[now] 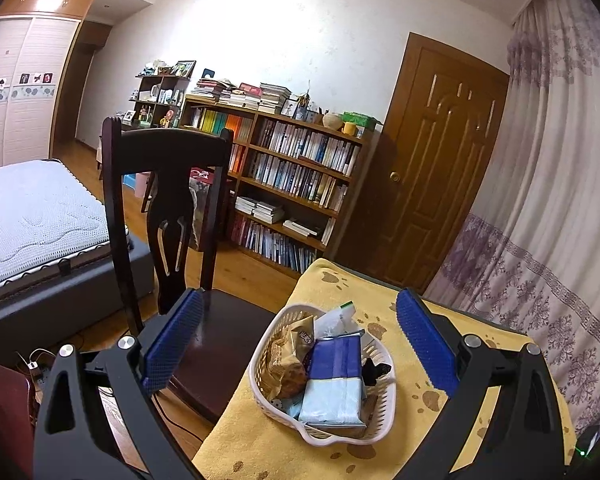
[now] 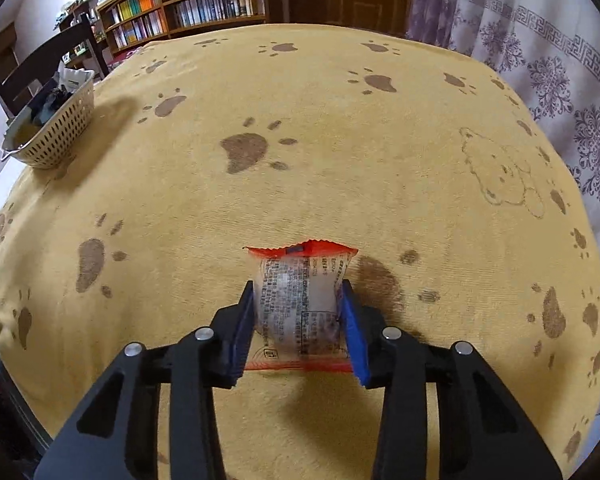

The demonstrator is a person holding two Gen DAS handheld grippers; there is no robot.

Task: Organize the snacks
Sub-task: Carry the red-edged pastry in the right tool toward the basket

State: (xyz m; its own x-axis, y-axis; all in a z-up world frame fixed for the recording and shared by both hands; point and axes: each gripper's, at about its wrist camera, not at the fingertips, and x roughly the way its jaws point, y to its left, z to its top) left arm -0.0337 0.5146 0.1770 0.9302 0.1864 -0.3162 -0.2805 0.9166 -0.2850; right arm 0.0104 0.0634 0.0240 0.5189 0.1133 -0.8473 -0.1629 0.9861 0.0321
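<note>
A clear snack packet point(image 2: 298, 300) with red crimped ends and printed text sits between the blue pads of my right gripper point(image 2: 298, 292), which is shut on it just above the yellow paw-print cloth point(image 2: 340, 140). A white slotted basket point(image 1: 382, 426) holds several snacks, among them a blue and pale-blue pack point(image 1: 334, 376) and a brown wrapped cake point(image 1: 286, 364). My left gripper point(image 1: 298, 312) hovers over the basket, wide open, with nothing between its fingers. The same basket point(image 2: 56, 136) stands at the far left in the right wrist view.
A dark wooden chair point(image 1: 168, 216) stands against the table's left edge. Behind are a bookcase point(image 1: 296, 184), a brown door point(image 1: 440, 176) and a bed point(image 1: 32, 216). A patterned curtain point(image 2: 540, 52) hangs along the table's right side.
</note>
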